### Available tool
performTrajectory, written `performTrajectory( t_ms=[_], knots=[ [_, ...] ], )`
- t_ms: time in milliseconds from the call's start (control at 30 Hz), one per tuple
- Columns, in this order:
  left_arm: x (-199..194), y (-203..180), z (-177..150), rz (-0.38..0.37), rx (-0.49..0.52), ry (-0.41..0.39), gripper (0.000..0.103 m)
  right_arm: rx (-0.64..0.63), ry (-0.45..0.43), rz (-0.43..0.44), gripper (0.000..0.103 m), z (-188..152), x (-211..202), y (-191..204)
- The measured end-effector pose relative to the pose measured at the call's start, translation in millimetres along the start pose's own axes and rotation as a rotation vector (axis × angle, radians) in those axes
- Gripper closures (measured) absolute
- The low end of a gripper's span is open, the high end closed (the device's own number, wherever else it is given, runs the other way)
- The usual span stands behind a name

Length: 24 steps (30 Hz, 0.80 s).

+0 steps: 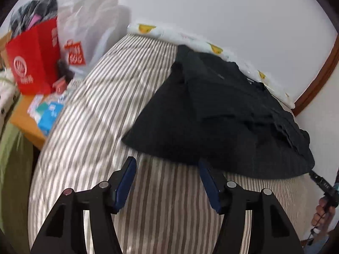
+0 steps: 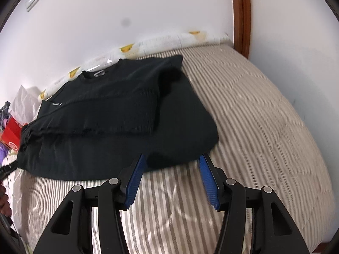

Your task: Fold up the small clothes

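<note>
Left view only: red paper bag stuffed with dark clothing, white plastic bag, both on a wooden surface beside the bed.
Right view only: sweater's neckline, wall switch.
Black sweater: partly folded, flat on striped bedspread.
Left tongs: apart, hem just ahead.
Right tongs: apart, at hem.

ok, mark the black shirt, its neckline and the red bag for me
black shirt (image 2: 118, 122): right wrist view, middle of the body fabric.
neckline (image 2: 93, 76): right wrist view, ribbed collar edge near the wall.
red bag (image 1: 35, 57): left wrist view, front face above the white logo.
</note>
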<state>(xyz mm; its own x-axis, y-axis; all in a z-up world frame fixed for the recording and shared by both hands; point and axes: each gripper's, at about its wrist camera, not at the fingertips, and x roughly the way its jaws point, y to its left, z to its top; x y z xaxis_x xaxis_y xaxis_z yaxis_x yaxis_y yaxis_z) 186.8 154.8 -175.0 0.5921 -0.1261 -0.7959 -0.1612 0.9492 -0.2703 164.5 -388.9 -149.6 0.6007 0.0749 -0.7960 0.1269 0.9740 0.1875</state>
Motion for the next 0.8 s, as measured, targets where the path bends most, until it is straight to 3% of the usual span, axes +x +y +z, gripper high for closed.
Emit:
performTrajectory(
  t_ms=[100,367,700,800],
  knots=[
    [3.2,8.3,-7.5,-0.029,-0.035,0.017,0.043,0.033,0.015,0.026,0.049,-8.7,3.4,-4.1],
    [24.3,10.8,1.2,-0.190,-0.125,0.036,0.043,0.155,0.043,0.101,0.044,-5.8,18.3,-8.8],
    [39.2,-7.4,16.2,-0.120,-0.077,0.007,0.045,0.215,0.039,0.129,0.041,18.2,45.1,-6.6],
    [40.7,-11.4,17.9,-0.079,-0.065,0.002,0.058,0.246,0.017,0.141,0.041,21.2,48.8,-8.3]
  ],
)
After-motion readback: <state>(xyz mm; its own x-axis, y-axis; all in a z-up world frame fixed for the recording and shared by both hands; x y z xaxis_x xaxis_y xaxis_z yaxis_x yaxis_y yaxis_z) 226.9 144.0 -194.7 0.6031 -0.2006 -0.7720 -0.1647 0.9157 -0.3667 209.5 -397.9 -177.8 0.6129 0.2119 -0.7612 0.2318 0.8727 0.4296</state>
